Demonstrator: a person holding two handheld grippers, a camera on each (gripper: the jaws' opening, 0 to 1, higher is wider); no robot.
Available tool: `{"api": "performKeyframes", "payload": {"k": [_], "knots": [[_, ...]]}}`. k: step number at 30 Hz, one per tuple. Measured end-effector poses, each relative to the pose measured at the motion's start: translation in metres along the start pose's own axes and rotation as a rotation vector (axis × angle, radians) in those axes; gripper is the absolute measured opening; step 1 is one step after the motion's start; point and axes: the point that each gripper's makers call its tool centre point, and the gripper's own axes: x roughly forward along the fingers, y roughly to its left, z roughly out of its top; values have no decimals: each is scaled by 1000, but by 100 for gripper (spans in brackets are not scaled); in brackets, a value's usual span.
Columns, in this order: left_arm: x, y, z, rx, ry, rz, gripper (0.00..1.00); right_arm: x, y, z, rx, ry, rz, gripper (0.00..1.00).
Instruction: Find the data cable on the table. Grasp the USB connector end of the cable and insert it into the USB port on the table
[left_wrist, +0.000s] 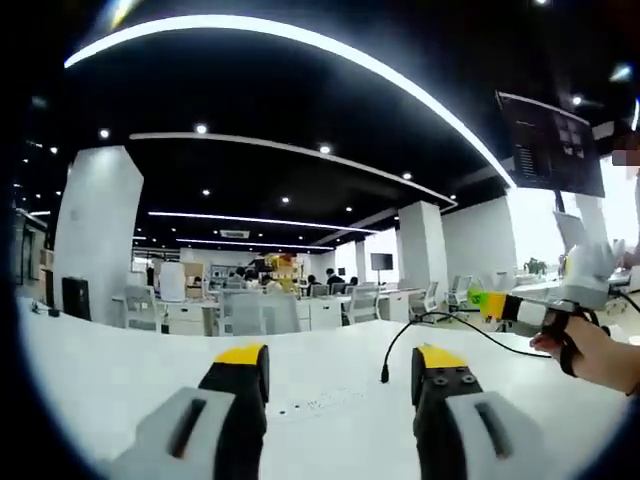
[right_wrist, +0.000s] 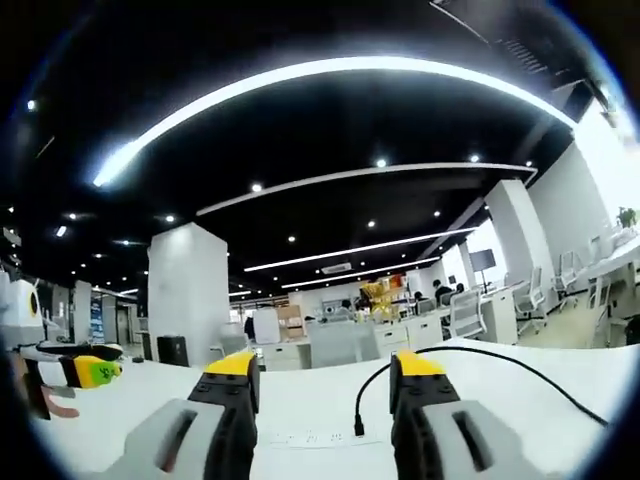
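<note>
Left tongs (left_wrist: 340, 355), right tongs (right_wrist: 323, 362) level (both agape)

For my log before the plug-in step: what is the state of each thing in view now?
Yellow-tipped black left tongs: open, holding nothing.
Yellow-tipped black right tongs: open, holding nothing.
Thin black data cable: not grasped, connector end free, not plugged in.
Flat white socket strip: lying flat, nothing visibly plugged in.

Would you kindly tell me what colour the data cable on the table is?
Black; the data cable shows best in the right gripper view.
</note>
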Motion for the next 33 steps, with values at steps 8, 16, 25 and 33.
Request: {"api": "performKeyframes", "payload": {"k": [8,16,25,33], "knots": [[-58,26,31,73,-70,129,57,-52,12,48,-72,-161,-2,57],[-100,41,54,147,-212,267,55,-100,8,63,-155,-310,-16,57],[-114,46,39,216,-209,333,55,-125,-22,61,-85,-357,-103,59],[-118,53,1,194,-78,346,56,-129,-21,55,-77,-357,-115,60]]}}
